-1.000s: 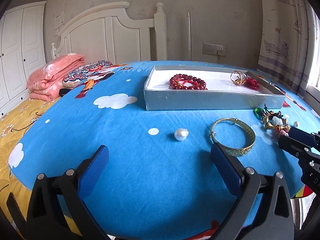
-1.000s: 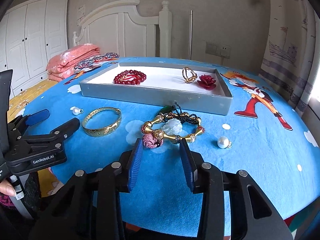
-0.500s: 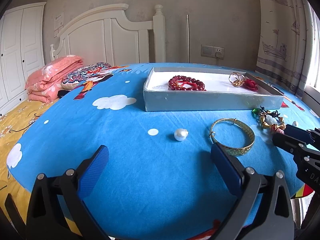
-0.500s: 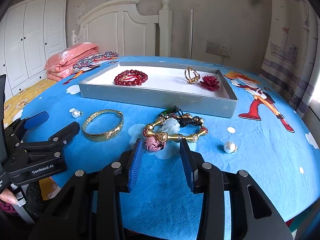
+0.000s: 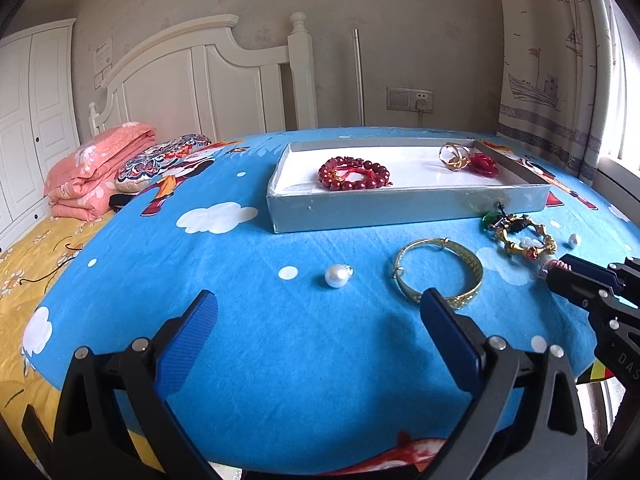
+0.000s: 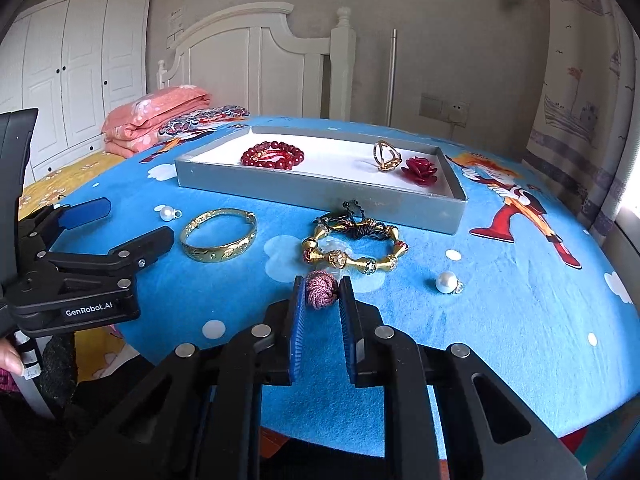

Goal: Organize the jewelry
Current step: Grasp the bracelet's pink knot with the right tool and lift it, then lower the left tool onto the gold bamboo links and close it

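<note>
A grey tray [image 6: 320, 196] [image 5: 400, 208] on the blue bedspread holds a red bead bracelet [image 6: 273, 155] [image 5: 354, 174], a gold ring [image 6: 386, 156] and a red rose [image 6: 419, 170]. On the spread lie a gold bangle [image 6: 218, 235] [image 5: 438, 270], a gold beaded bracelet [image 6: 354, 250] [image 5: 524, 236] with a pink knot [image 6: 320, 289], and two pearls [image 6: 167, 213] [image 6: 446, 282]. My right gripper [image 6: 322, 294] is narrowly open with the pink knot between its pads. My left gripper [image 5: 316, 316] is wide open and empty, just before the left pearl [image 5: 336, 276].
A folded pink quilt [image 5: 96, 168] and a patterned pillow [image 5: 160, 160] lie at the far left. A white headboard [image 5: 208, 88] and curtain [image 5: 560, 60] stand behind. The bed's near edge drops off below the grippers.
My right gripper has moved forward and its pads have closed in around the pink knot. My left gripper has stayed wide open and nearly in place.
</note>
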Motion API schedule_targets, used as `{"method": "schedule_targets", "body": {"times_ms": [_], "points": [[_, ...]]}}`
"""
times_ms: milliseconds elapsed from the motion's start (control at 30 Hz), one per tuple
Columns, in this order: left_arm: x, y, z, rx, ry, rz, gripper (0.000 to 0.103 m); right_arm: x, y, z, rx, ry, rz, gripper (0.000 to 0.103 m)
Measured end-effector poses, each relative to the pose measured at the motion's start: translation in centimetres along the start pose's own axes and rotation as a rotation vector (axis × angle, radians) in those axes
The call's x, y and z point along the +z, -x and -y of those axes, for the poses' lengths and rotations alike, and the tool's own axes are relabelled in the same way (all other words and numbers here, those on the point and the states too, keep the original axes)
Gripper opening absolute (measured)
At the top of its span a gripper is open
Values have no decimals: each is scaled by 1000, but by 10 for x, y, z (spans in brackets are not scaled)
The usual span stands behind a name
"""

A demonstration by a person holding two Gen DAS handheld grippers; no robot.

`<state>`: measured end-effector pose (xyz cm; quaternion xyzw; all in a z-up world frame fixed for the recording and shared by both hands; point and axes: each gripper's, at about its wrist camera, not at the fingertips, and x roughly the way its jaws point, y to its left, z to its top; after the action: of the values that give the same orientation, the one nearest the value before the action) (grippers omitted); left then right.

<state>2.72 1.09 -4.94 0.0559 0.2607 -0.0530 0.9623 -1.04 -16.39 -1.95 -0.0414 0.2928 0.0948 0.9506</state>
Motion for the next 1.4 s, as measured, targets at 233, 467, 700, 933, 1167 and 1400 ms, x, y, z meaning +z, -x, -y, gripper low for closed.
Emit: {"method": "schedule_targets", "body": {"times_ms": [233, 467, 700, 933, 1167, 1400], "points": [[10, 5, 21, -50, -37, 9, 98, -8, 20, -1, 8, 46, 8, 17], [25, 0, 57, -136, -75, 2, 90, -20, 23, 41, -94, -52, -25, 17], [29, -1, 105, -227, -163, 13, 85, -30, 32, 80, -154, -147, -16, 17], [43, -20, 128, -263, -136, -38, 83, -33, 34, 84, -131, -167, -1, 17], [50, -49, 118, -259, -55, -153, 50, -33, 34, 86, -118, -183, 10, 17], [46, -50, 122, -245, -87, -158, 32, -34, 33, 86, -114, -192, 16, 18]]}}
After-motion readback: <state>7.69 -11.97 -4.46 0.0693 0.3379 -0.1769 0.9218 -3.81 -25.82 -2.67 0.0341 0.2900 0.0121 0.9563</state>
